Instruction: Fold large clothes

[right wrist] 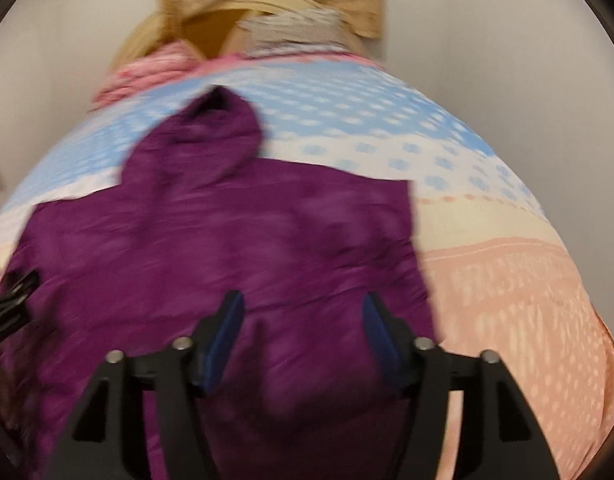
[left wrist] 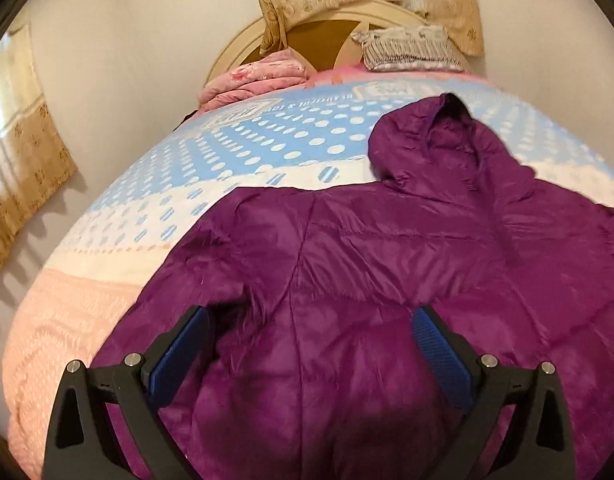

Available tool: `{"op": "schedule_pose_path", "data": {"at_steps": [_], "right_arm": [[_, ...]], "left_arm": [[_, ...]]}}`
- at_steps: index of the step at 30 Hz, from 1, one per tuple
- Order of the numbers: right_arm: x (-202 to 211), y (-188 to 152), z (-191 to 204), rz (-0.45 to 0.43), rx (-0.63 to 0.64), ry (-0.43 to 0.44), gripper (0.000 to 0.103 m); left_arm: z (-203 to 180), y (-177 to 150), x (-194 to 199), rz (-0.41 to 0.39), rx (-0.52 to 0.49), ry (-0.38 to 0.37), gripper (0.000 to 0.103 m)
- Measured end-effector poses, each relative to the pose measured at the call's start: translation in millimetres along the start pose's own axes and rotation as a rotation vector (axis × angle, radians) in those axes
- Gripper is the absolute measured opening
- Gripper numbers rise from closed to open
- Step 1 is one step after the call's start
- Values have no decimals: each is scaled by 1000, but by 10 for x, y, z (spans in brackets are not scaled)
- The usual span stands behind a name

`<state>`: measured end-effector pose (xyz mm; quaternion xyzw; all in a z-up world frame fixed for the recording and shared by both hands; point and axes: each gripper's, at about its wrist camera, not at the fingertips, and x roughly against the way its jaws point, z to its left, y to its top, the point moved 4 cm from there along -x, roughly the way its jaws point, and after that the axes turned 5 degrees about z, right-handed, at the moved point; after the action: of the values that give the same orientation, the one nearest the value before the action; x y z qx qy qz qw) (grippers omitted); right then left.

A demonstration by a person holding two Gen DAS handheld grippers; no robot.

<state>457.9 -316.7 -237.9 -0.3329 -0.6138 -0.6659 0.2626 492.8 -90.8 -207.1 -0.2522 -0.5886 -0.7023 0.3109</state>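
Observation:
A purple hooded puffer jacket (left wrist: 387, 264) lies spread on the bed, its hood (left wrist: 431, 140) pointing toward the headboard. My left gripper (left wrist: 311, 316) hovers over the jacket's near left part, jaws wide apart with nothing between the blue pads. In the blurred right wrist view the same jacket (right wrist: 227, 240) fills the middle, hood (right wrist: 211, 136) at the far end. My right gripper (right wrist: 303, 304) stands open above the jacket's near right part, pads clear of the fabric. The left gripper's black frame (right wrist: 11, 300) shows at the left edge of that view.
The bed cover (left wrist: 167, 184) is blue with white dots, then cream and peach (right wrist: 507, 300) toward me. A pink quilt (left wrist: 251, 80) and a grey knitted bundle (left wrist: 407, 48) lie by the cream headboard (left wrist: 243, 40). Beige curtains (left wrist: 23, 168) hang on the walls.

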Motion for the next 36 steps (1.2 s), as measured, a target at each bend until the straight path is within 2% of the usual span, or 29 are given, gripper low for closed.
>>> {"op": "schedule_pose_path", "data": {"at_steps": [2, 5, 9, 12, 15, 16, 17, 18, 21, 26, 28, 32, 36], "right_arm": [[-71, -136, 197, 15, 29, 16, 67], [-310, -286, 306, 60, 22, 1, 66], [-418, -363, 358, 59, 45, -49, 68], [-435, -356, 332, 72, 37, -36, 69], [-222, -370, 261, 54, 22, -35, 70], [-132, -398, 254, 39, 16, -31, 74], [-30, -451, 262, 32, 15, -9, 81], [28, -498, 299, 33, 18, 5, 84], [254, -734, 372, 26, 55, 19, 87], [576, -1106, 385, -11, 58, 18, 89], [713, -1227, 420, -44, 60, 18, 91], [906, -1369, 610, -96, 110, 25, 92], [1062, -1390, 785, -131, 157, 37, 92]], "left_arm": [[-111, -131, -65, 24, -39, 3, 102], [-265, -288, -272, 60, -101, 55, 102], [-320, -303, -314, 59, -122, 50, 102], [-265, -266, -273, 74, -111, 32, 102], [83, -207, 73, 33, -40, 7, 102], [255, -204, 229, 7, -37, 10, 102], [421, -232, 358, -18, -42, 22, 102], [551, -263, 456, -35, -47, 38, 102], [1201, -489, 706, -80, -38, 132, 102], [2324, -1089, 771, 2, 65, 259, 102], [2701, -1396, 774, 55, 128, 281, 102], [3157, -1940, 759, 157, 243, 244, 102], [3230, -2190, 759, 197, 329, 149, 102]]}}
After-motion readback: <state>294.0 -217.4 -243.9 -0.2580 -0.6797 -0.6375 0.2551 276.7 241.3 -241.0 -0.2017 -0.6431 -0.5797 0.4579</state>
